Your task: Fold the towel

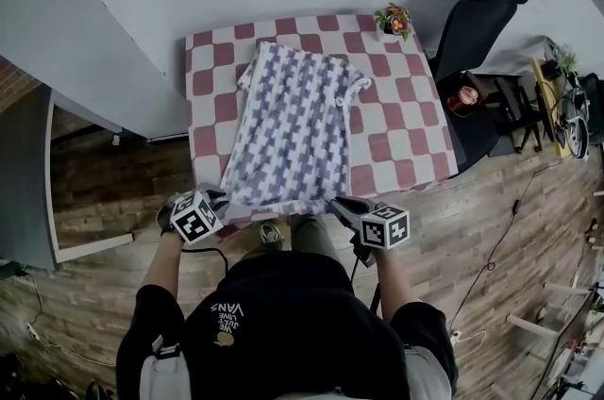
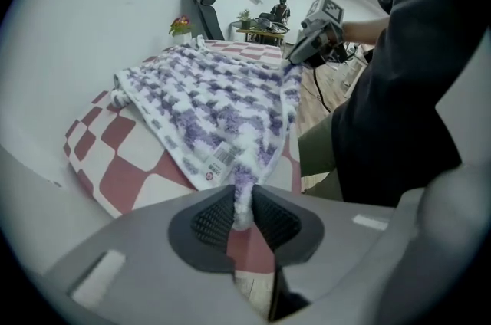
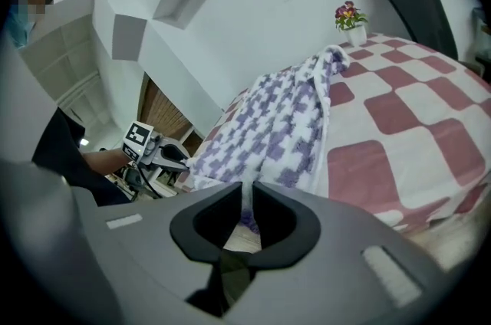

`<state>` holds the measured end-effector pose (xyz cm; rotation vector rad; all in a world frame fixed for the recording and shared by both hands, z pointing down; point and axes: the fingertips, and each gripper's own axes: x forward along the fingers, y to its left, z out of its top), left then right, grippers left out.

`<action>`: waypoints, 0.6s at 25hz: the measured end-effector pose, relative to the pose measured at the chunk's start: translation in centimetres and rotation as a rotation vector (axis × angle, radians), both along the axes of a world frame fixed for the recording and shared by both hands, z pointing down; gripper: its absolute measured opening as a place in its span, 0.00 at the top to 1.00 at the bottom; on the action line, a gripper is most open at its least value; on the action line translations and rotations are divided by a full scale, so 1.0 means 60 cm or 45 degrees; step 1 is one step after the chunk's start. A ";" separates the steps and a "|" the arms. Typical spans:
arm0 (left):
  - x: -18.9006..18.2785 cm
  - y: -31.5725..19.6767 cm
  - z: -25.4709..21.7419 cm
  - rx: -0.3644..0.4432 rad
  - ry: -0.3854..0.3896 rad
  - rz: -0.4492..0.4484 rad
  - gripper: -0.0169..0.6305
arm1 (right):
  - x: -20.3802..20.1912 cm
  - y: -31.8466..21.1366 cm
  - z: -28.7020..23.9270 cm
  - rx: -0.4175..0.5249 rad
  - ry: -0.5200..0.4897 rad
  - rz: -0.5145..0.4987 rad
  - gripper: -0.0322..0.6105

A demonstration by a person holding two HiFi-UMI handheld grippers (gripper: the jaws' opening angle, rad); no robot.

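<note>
Left claw [image 2: 244, 212]: nearly closed, its ribbed pads pinching the near left corner of the towel [image 1: 293, 129]. A white care tag [image 2: 219, 160] sits just beyond the pinch.
Right claw [image 3: 249, 210]: nearly closed on the near right corner, with a thin fold of cloth standing between its jaws.
Towel: spread lengthwise on the checked surface [image 1: 406, 125], running away from both claws. Its far end is rumpled.
Step in hand: most likely the first fold, carrying the near edge over to the far edge.
Doing it well: raise both claws together and level, keep the edge taut between them, and travel straight ahead so near corners land on far corners. The rumpled far end may leave the fold crooked unless it is smoothed.
Risk: the right claw's bite looks slim, so a sharp tug could slip it.
Head view alone: shows the towel's whole outline, slightly askew on the surface.
Left gripper view alone: shows the tag and how deep the cloth sits in the pads.
Right gripper view alone: shows the curled far corner ahead of the claw, short of the flower pot [image 3: 349, 21].
</note>
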<state>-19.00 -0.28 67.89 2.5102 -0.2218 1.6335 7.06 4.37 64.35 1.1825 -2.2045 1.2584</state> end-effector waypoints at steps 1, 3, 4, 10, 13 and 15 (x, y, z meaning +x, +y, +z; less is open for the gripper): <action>0.000 0.000 0.001 -0.001 -0.004 0.009 0.90 | 0.003 -0.001 0.004 -0.009 0.032 0.002 0.88; -0.002 -0.005 -0.004 0.002 -0.003 0.009 0.74 | 0.011 -0.007 0.008 -0.024 0.091 -0.001 0.82; -0.003 -0.012 -0.009 0.007 0.008 -0.005 0.69 | 0.017 -0.011 0.005 -0.024 0.103 -0.001 0.74; 0.019 -0.121 -0.084 0.110 0.270 -0.249 0.68 | 0.089 -0.098 -0.077 0.129 0.075 0.121 0.66; 0.052 -0.173 -0.117 0.154 0.359 -0.272 0.68 | 0.135 -0.171 -0.125 0.236 0.080 0.209 0.66; 0.074 -0.200 -0.135 0.165 0.358 -0.227 0.68 | 0.165 -0.221 -0.149 0.288 0.079 0.268 0.66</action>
